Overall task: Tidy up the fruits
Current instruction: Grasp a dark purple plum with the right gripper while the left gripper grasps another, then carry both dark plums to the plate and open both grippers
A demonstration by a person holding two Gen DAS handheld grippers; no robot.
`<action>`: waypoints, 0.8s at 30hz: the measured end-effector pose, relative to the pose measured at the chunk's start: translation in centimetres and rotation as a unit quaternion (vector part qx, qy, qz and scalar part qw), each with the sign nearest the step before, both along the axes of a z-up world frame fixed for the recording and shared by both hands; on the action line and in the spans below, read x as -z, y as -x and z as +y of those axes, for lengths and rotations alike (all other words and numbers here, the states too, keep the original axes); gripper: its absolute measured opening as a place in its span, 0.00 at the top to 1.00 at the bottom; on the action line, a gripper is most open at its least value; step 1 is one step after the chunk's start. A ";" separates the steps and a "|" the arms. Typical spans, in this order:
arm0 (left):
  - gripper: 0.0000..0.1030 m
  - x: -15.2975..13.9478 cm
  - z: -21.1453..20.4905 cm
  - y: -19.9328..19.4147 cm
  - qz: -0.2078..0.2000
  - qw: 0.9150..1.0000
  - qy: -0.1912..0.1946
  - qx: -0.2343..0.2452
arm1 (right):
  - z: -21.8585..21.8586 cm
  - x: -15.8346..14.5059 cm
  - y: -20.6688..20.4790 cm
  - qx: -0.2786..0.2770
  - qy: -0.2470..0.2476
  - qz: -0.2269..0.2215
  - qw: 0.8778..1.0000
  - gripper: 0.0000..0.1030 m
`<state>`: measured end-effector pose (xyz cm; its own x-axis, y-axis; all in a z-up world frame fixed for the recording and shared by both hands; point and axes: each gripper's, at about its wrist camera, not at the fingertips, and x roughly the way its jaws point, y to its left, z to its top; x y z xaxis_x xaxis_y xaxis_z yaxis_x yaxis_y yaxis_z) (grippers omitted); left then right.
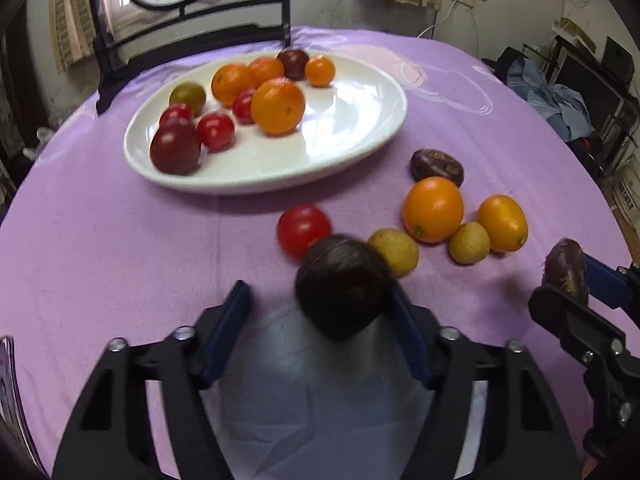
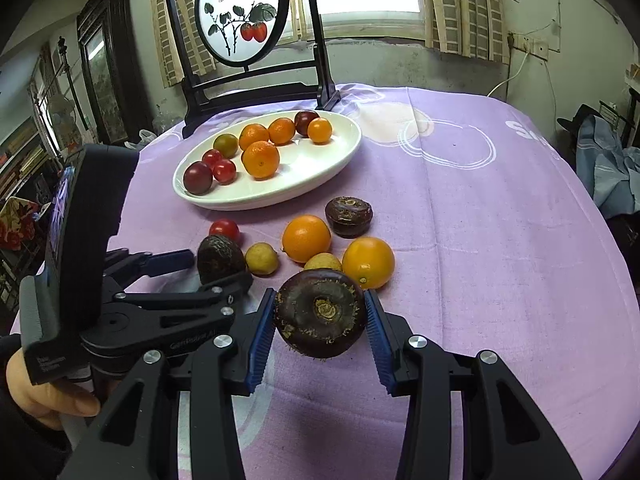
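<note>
Over the purple-clothed worktop, our left gripper with a dark round fruit between its fingers, grip uncertain, our right gripper clamped on a water chestnut, loose fruit beyond, white plate of tomatoes and oranges farther back.

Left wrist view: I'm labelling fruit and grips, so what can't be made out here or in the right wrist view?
- Left wrist view: the dark round fruit between the left gripper's jaws is blurred, so its skin is unreadable.
- Left wrist view: the dark purple ridged fruit held by the right gripper is half hidden by a jaw.
- Right wrist view: a small yellow-brown fruit is mostly hidden behind that held fruit.
</note>
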<state>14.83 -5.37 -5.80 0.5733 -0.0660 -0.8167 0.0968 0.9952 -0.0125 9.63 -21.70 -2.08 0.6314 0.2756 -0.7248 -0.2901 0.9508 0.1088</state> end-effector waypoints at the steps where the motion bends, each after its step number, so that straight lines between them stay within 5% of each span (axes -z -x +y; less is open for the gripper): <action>1: 0.59 -0.1 0.0 0.1 -0.010 1.000 0.007 0.005 | -0.1 0.0 -0.1 0.002 0.000 0.001 1.000 0.57; 16: 0.60 -4.4 4.6 2.3 -0.026 0.995 0.093 -0.002 | -0.3 -0.3 0.2 0.002 -0.018 -0.016 1.000 0.57; 24: 0.60 -7.2 5.9 0.6 -0.044 0.995 0.088 -0.006 | 0.6 -2.1 0.4 -0.014 -0.045 -0.026 0.999 0.57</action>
